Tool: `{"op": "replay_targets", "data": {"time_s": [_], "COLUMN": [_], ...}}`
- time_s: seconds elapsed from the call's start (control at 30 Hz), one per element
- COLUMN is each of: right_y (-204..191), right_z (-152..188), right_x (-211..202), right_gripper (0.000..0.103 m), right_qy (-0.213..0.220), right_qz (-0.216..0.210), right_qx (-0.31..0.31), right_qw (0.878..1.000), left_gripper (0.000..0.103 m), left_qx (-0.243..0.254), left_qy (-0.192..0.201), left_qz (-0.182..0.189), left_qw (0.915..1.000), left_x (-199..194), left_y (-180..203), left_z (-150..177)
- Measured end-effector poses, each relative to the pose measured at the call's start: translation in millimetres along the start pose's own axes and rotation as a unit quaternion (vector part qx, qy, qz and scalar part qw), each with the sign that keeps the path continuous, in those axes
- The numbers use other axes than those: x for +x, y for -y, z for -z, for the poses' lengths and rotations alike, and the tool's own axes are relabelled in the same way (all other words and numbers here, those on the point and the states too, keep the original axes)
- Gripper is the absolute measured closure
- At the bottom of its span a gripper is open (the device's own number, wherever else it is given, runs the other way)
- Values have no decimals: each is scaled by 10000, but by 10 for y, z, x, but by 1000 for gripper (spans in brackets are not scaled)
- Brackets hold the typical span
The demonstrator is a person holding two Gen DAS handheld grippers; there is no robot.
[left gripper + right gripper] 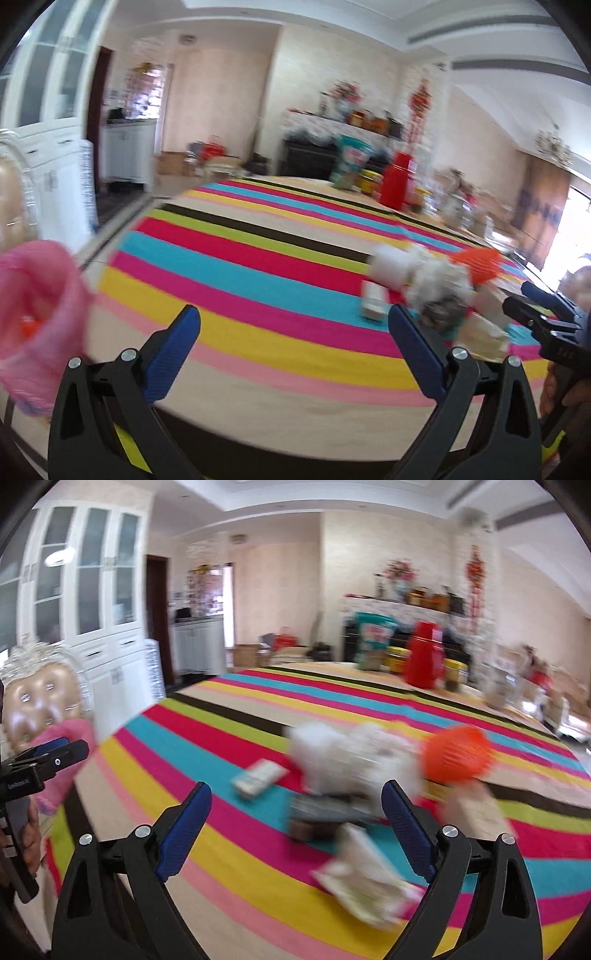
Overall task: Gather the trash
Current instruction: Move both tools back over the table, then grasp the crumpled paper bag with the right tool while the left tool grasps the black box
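I take the trash heap point(354, 775) as my landmark; it lies on the striped counter point(229, 738), a jumble of white crumpled tissue point(332, 753), an orange netted piece point(458, 755), a dark flat packet point(325, 808) and pale wrappers point(369, 882); my right gripper point(295, 834) hangs just short of the heap, fingers spread wide with nothing between them; my left gripper point(295, 354) sits to the heap's left, fingers fully apart and empty too; the pink bag point(33, 314) stands well to the left of the heap, at the counter's edge. Both views are smeared, so I judge I could overshoot and scatter the loose tissue; wide fingers may snag several pieces, or pinch the cloth beneath.
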State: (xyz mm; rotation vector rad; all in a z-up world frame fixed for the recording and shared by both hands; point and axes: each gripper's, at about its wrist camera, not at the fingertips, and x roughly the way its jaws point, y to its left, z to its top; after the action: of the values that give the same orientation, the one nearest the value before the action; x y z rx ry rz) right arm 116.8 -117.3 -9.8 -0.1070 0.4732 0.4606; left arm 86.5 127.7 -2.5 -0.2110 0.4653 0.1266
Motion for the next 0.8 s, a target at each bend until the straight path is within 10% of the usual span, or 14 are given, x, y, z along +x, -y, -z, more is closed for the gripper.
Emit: {"op": "replay_targets", "data": {"time_s": [0.27, 0.8], "right_y": [613, 347], "right_z": [362, 425], "right_x": [-16, 706], "right_gripper": [14, 23], "right_qy": [-532, -1913], "right_qz": [252, -240], "right_qx": [274, -439], "right_qw": [9979, 9803], "left_gripper": [5, 5], "left_qx": [532, 791], "left_qy": [-121, -181], "left_qz": [208, -67], "left_qw": [9983, 9967], "left_x": [489, 605], "left_y": [866, 872], "left_z": [5, 55]}}
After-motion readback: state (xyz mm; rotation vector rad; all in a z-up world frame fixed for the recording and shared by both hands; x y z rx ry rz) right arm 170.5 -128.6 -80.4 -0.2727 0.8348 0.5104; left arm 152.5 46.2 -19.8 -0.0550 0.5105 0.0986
